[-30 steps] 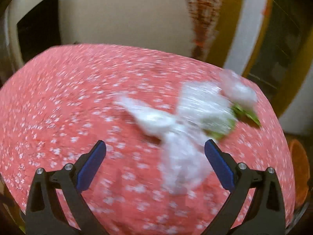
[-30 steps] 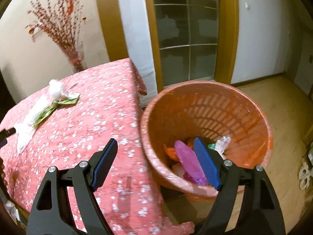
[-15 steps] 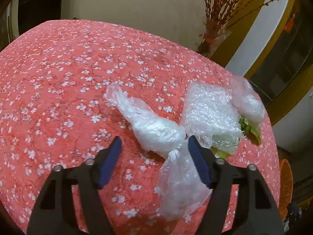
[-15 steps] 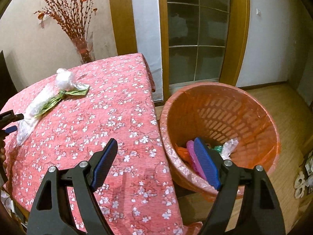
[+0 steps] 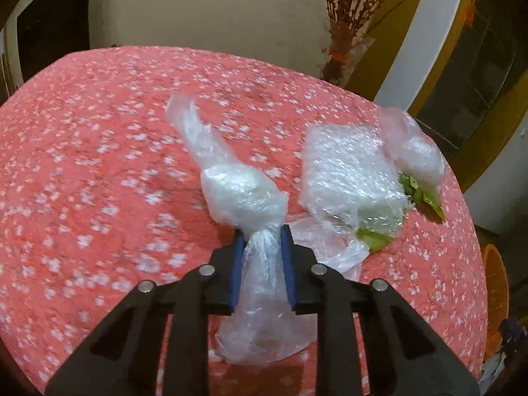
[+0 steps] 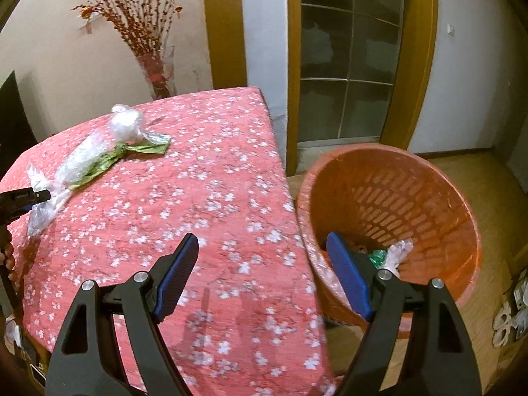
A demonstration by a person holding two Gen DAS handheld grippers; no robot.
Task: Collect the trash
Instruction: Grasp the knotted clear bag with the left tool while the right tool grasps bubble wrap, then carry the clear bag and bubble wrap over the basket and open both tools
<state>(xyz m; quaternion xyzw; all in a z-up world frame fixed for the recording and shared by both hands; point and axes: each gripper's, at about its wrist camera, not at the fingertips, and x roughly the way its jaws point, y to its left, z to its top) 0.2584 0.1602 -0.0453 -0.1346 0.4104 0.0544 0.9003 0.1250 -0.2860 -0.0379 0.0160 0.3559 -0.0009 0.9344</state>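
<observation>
On the red flowered tablecloth (image 5: 99, 165) lies a clear plastic bag (image 5: 242, 194) with a twisted neck. My left gripper (image 5: 261, 234) is closing, and its blue pads squeeze that neck from both sides. To the bag's right lie a wad of bubble wrap (image 5: 346, 171), a green wrapper (image 5: 422, 194) and another crumpled clear bag (image 5: 412, 151). In the right wrist view my right gripper (image 6: 261, 237) hangs open and empty over the table's near edge, beside the orange basket (image 6: 439, 191). At that view's far left the left gripper (image 6: 43, 194) grips the bag (image 6: 43, 213).
The basket stands on the floor off the table's right edge and holds several pieces of trash (image 6: 396, 250). A vase of red branches (image 6: 155, 72) stands behind the table by the wall. A glass door (image 6: 349, 66) is behind the basket.
The left jaws have gone from wide open to pinched on the bag's neck. The right gripper has drifted left over the table, so the basket now sits further right in its view.
</observation>
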